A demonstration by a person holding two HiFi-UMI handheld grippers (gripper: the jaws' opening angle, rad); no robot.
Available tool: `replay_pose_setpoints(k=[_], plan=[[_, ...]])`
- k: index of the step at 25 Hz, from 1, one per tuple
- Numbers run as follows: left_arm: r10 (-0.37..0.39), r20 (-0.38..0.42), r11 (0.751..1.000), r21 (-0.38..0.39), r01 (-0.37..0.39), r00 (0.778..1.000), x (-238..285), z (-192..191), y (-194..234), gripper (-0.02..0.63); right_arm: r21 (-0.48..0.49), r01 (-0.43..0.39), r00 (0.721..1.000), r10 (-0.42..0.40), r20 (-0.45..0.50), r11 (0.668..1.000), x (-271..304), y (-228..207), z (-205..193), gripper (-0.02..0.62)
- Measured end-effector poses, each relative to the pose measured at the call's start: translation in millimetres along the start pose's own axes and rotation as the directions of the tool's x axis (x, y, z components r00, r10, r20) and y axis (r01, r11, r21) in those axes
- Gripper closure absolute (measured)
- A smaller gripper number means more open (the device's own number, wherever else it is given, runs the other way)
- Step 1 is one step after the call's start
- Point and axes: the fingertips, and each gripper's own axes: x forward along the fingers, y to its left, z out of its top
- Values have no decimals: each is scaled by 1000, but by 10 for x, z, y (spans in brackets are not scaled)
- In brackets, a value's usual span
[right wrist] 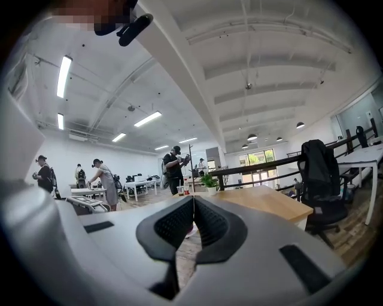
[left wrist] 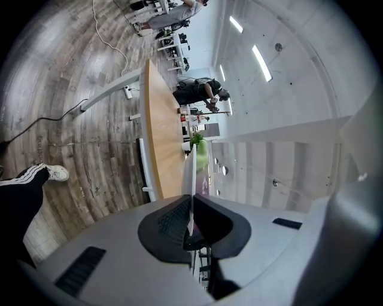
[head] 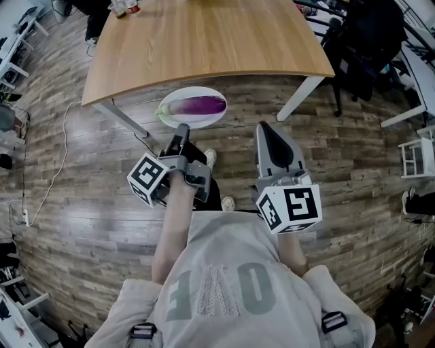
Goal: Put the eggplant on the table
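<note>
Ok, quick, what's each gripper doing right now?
Left gripper: shut on the rim of the white plate carrying the eggplant.
Right gripper: shut, nothing between its jaws.

- We see a wooden table (head: 204, 41), with small containers (head: 126, 8) at its far edge.
- We see a plank floor (head: 88, 217); a white cable (head: 65, 143) lies on it.

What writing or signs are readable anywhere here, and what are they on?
"OVE": large letters on the person's shirt, seen upside down; more may be hidden in folds.
Marker cubes: black-and-white patterns, no words.
Labels on the bottles on the table: too small to read.
</note>
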Motion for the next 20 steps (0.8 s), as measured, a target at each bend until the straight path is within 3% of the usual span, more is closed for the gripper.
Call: replay_pose_setpoints(k=[7,20], plan=[[-20,-17,1000,21,20,1000,180,99,-83,586,23,-2,1000,2,-5,1000,247,-13,-46,577],[-85,-47,995,51,87,995,1133,495,-470,586,-20,36,999,-36,-15,999,1156,-349,71,577]])
